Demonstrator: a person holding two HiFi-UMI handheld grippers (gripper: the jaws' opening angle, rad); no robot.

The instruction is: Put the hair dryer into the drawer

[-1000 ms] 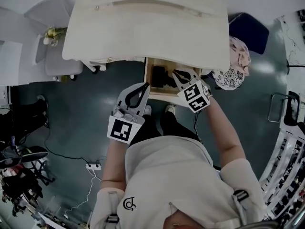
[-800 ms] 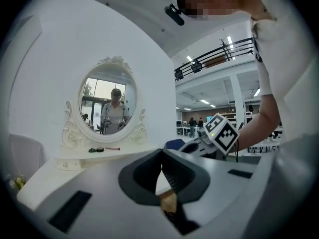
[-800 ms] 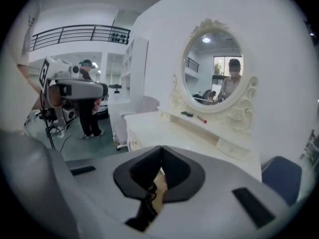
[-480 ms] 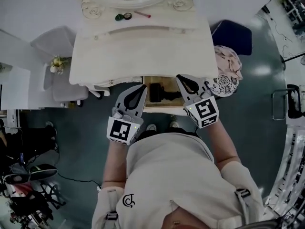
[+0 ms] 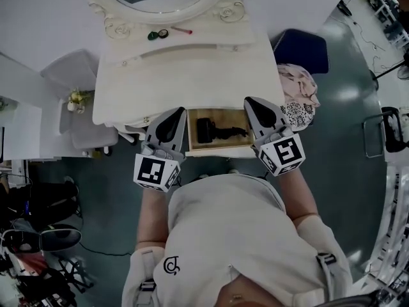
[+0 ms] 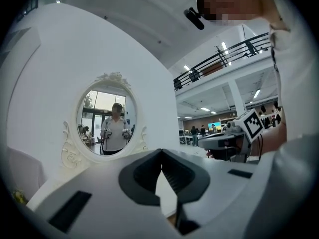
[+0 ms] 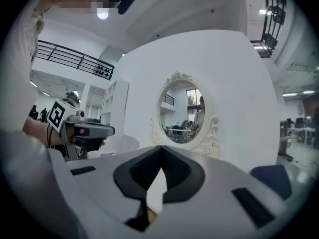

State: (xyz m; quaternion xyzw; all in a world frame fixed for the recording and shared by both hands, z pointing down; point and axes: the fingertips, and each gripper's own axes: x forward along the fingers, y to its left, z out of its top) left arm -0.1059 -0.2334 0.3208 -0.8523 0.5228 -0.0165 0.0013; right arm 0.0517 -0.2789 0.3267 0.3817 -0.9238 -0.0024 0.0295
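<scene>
The black hair dryer [image 5: 217,132] lies inside the open wooden drawer [image 5: 193,149] under the white dressing table [image 5: 192,69]. My left gripper [image 5: 177,110] hangs over the table's front edge, left of the drawer, shut and empty. My right gripper [image 5: 250,100] is at the drawer's right side, above it, also shut and empty. In the left gripper view the jaws [image 6: 160,151] meet at their tips and point level at the oval mirror [image 6: 110,117]. In the right gripper view the jaws [image 7: 161,148] are closed too, facing the mirror [image 7: 188,115].
A dark blue seat [image 5: 301,48] and a pink cloth bundle [image 5: 300,94] stand right of the table. A grey chair [image 5: 70,69] stands at its left. Small items [image 5: 160,34] lie near the mirror base. The person's legs are below the drawer.
The right gripper has come up out of the drawer, leaving the hair dryer inside. Both grippers have risen to table height and now point level.
</scene>
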